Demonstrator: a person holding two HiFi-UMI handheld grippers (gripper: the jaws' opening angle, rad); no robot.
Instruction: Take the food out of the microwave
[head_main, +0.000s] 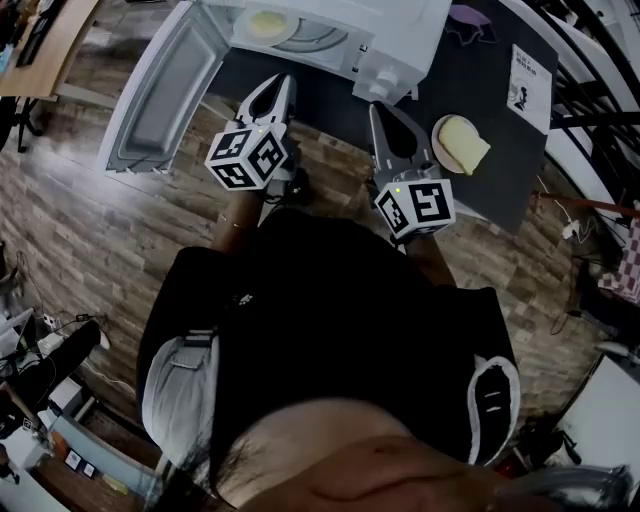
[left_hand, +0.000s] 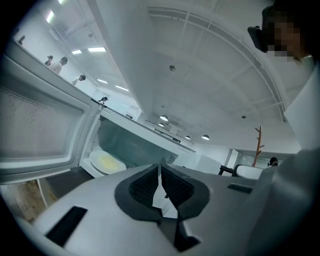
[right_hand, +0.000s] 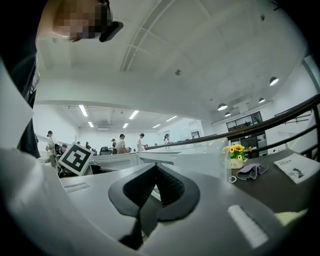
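Inside microwave (head_main: 400, 40): plate (head_main: 268, 24) partly hidden; left gripper (head_main: 278, 82), right gripper (head_main: 383, 110) fingers pressed together

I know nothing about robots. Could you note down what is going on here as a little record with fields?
Appliance: white microwave oven, its door swung open
Inside: white plate of pale yellow food
Dark table: second white plate with a yellow slice
Left gripper: shut, empty, in front of the opening
Right gripper: shut, empty
Progress: inside plate not yet taken out
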